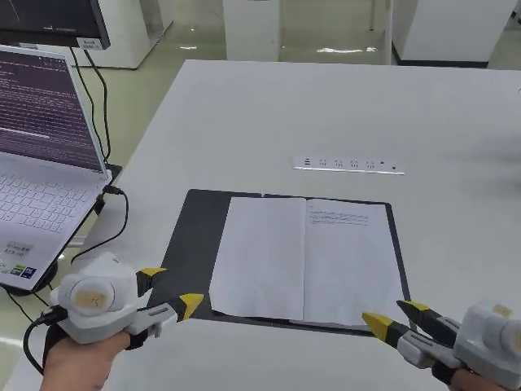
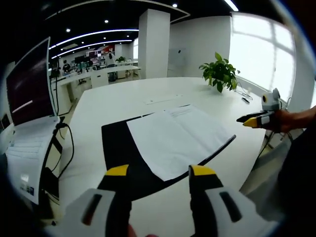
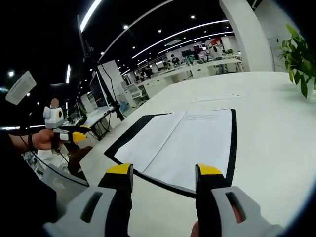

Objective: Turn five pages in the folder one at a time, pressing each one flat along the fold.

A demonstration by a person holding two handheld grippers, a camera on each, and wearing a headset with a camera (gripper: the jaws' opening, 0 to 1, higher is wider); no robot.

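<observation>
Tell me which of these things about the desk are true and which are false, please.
1. The folder lies open on the table. True.
2. The right hand-held gripper is pinching a page. False: its jaws are apart and hold nothing, by the folder's near right corner.
3. A laptop sits to the folder's left. True.
4. The left hand-held gripper is clamped shut. False: its jaws stand apart, empty.
5. The printed lines are on the left page. False: they head the right page; the left page looks blank.
</observation>
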